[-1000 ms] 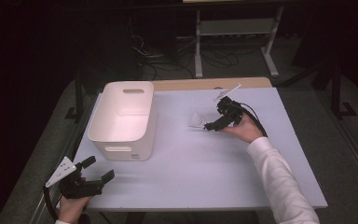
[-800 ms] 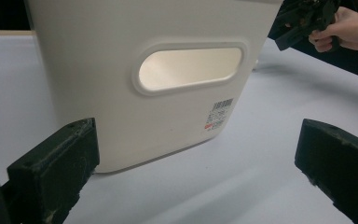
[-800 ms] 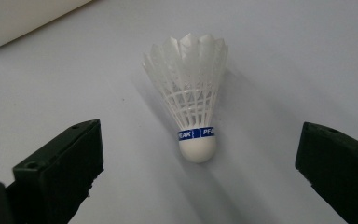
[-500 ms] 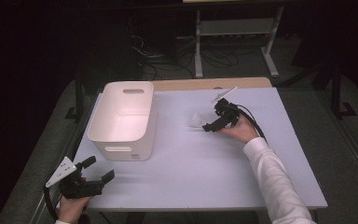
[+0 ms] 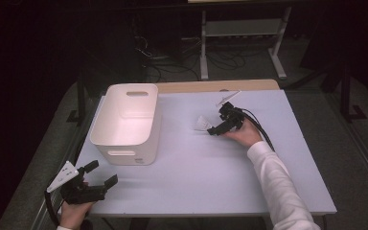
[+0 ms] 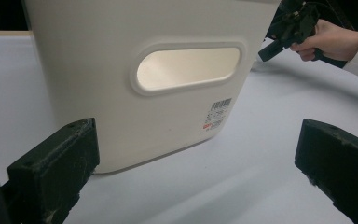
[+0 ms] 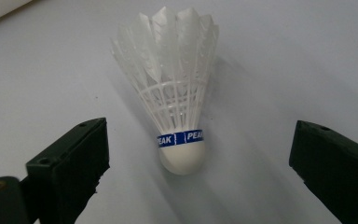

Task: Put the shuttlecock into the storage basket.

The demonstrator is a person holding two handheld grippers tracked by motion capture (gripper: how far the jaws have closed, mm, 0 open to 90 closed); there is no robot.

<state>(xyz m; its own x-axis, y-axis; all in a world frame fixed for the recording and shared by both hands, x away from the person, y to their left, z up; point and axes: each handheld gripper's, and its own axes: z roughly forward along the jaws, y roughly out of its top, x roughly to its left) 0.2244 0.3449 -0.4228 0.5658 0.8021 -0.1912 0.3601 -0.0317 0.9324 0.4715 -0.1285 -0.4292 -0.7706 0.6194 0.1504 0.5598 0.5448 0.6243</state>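
Observation:
A white feathered shuttlecock (image 7: 175,98) with a blue band lies on the pale table, its cork end toward my right gripper (image 7: 200,172). That gripper is open, with one jaw on each side of the cork and not touching it. From the high view the shuttlecock (image 5: 202,124) sits just left of the right gripper (image 5: 214,129) near the table's middle back. My left gripper (image 5: 101,174) stands open at the front left corner, facing the end wall of a white bin (image 6: 144,70). Nothing is between its jaws.
The white plastic bin (image 5: 127,122) with handle slots stands on the left half of the table (image 5: 211,177) and looks empty. A bare wooden strip runs along the table's far edge. A metal rack (image 5: 242,28) and cables sit on the dark floor behind.
The right hand and gripper have shifted slightly left and nearer, closing in on the shuttlecock. The left gripper has stayed in place.

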